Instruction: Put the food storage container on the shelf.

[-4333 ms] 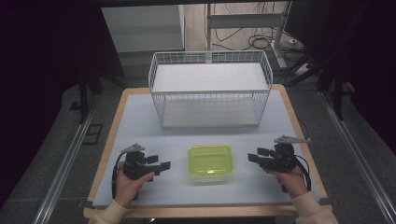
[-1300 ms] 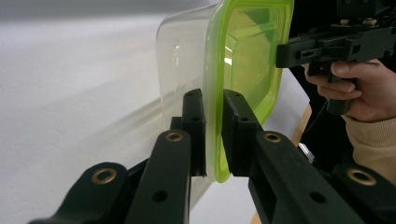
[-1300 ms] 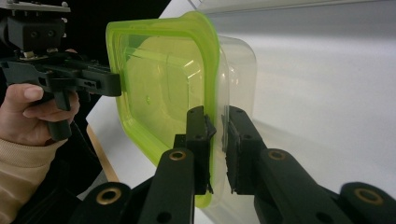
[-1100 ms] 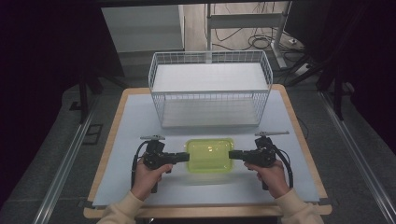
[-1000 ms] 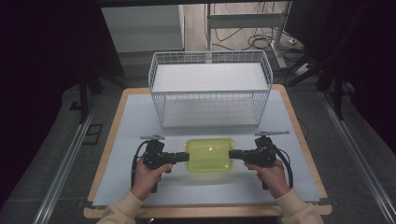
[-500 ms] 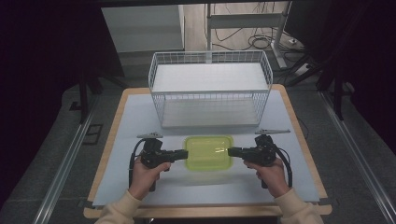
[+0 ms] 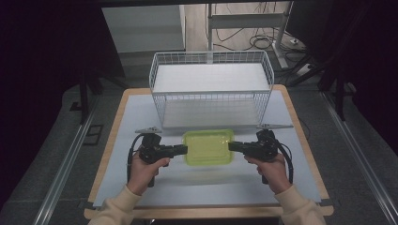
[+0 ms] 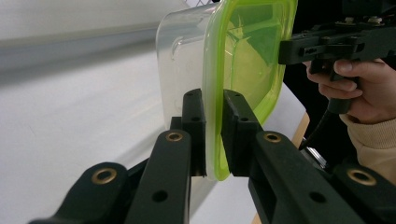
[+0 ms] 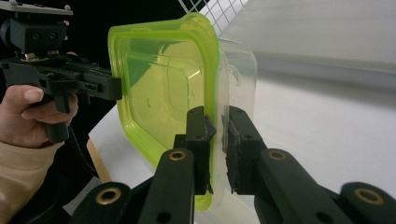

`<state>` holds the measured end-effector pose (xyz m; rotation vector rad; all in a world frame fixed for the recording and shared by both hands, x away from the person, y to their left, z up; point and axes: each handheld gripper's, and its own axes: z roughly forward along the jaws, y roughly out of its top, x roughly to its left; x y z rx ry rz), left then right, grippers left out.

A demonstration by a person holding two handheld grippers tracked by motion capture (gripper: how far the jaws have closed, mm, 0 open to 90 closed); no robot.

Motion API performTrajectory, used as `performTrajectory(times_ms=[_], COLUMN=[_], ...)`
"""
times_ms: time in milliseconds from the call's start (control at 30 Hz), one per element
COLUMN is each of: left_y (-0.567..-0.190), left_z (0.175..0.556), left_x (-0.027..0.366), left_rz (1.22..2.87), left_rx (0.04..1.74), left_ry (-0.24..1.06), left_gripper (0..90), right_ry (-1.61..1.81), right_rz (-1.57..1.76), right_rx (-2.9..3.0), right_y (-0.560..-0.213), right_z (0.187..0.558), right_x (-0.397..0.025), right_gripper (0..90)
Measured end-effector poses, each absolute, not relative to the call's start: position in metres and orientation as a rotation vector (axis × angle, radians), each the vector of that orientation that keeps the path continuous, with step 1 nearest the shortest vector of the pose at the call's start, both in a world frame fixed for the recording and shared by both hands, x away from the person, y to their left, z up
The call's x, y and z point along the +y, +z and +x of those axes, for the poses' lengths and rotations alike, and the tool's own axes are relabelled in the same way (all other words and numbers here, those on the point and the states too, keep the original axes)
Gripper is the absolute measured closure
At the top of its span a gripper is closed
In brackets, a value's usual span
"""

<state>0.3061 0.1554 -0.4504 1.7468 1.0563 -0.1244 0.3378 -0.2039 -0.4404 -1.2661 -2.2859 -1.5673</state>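
On our left, the left gripper [image 7: 184, 149] is clenched on the rim of the container [image 7: 209, 146], its two black jaws pinching the green lid [image 8: 243, 51] edge between them (the left gripper view shows the lid rim wedged tight, with the clear tub wall just beyond one jaw). The container sits directly ahead of that gripper's tips, between both grippers, near the table [image 7: 141, 201] surface. Just past it stands the white wire basket [image 7: 211, 89], farther from our hands. On the other side, the right gripper [image 7: 232, 146] grasps the opposite rim, its jaws closed over the lid edge and the clear wall together.
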Motion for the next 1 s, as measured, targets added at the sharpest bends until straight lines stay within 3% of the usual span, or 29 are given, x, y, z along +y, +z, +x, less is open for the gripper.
performTrajectory(times_ms=[1000], left_y=[-0.403], left_z=[0.320], left_x=[0.161], left_rz=[1.724], left_rx=[1.011], left_ry=[-0.060], left_gripper=[81.4], right_ry=[-1.678], right_rz=[-1.233], right_rx=[-2.283], right_y=[-0.397], right_z=[0.350], right_x=[-0.200], right_gripper=[81.0])
